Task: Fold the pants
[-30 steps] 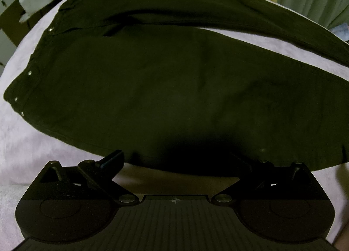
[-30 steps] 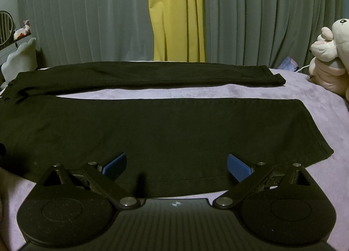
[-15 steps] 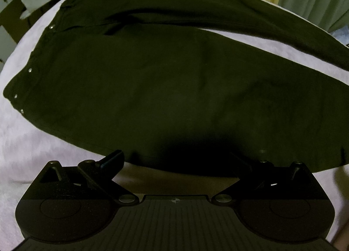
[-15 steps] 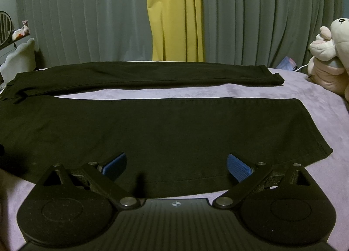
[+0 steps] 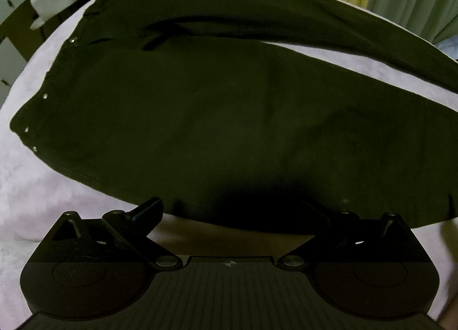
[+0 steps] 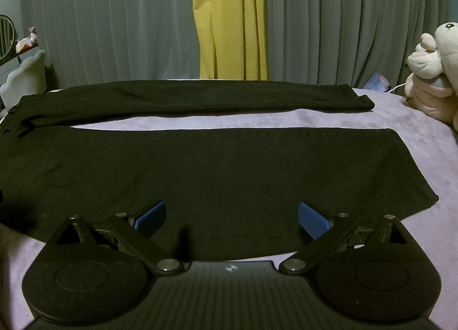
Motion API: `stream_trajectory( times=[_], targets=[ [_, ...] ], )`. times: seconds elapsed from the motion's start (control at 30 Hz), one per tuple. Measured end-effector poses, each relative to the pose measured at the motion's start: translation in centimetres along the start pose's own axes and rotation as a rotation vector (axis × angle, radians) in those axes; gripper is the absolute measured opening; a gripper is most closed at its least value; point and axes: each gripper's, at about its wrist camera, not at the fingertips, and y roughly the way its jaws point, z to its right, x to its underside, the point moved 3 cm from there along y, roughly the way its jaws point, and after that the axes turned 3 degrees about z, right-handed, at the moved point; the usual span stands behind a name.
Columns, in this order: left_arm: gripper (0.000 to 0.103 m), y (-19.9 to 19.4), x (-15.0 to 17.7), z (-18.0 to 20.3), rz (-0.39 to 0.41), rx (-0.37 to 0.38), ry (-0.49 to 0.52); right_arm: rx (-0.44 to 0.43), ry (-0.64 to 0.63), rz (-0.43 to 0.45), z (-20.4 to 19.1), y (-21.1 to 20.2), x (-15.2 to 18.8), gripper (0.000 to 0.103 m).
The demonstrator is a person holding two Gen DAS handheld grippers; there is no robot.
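Lavender bed cover (image 6: pixel 257 121) is carrying the black pants (image 6: pixel 200 175), lying flat, legs apart. Grey curtains (image 6: pixel 114 29) with a yellow panel (image 6: pixel 229 20) are hanging behind; plush toy (image 6: pixel 432 72) is sitting at right. I am holding my left hand-held gripper (image 5: pixel 229 209) and right hand-held gripper (image 6: pixel 232 215) spread wide, empty, at the near leg's edge.

We see a dim, yellow-green-tinted room; the black pants (image 5: pixel 217 118) swallow nearly all detail. A dense shadow pools just ahead of the left gripper (image 5: pixel 229 209). Fisheye curvature bends both frames' edges, and the corners go soft.
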Motion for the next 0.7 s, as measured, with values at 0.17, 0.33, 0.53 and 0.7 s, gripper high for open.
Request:
stream_trajectory(
  times=[0.17, 0.33, 0.53, 0.7],
  targets=[
    [0.103, 0.0, 0.0, -0.1, 0.003, 0.0, 0.0, 0.004, -0.005, -0.004, -0.5, 0.2, 0.1, 0.099],
    [0.103, 0.0, 0.0, -0.1, 0.004, 0.0, -0.001, 0.006, -0.012, -0.013, -0.9, 0.7, 0.1, 0.099],
    [0.103, -0.1, 0.1, -0.1, 0.006, 0.002, -0.001, 0.01, -0.021, -0.028, -1.4, 1.4, 0.1, 0.099],
    [0.103, -0.4, -0.1, 0.1, 0.019, -0.004, 0.01, 0.012, -0.011, -0.038, -1.3, 2.4, -0.2, 0.099]
  ],
)
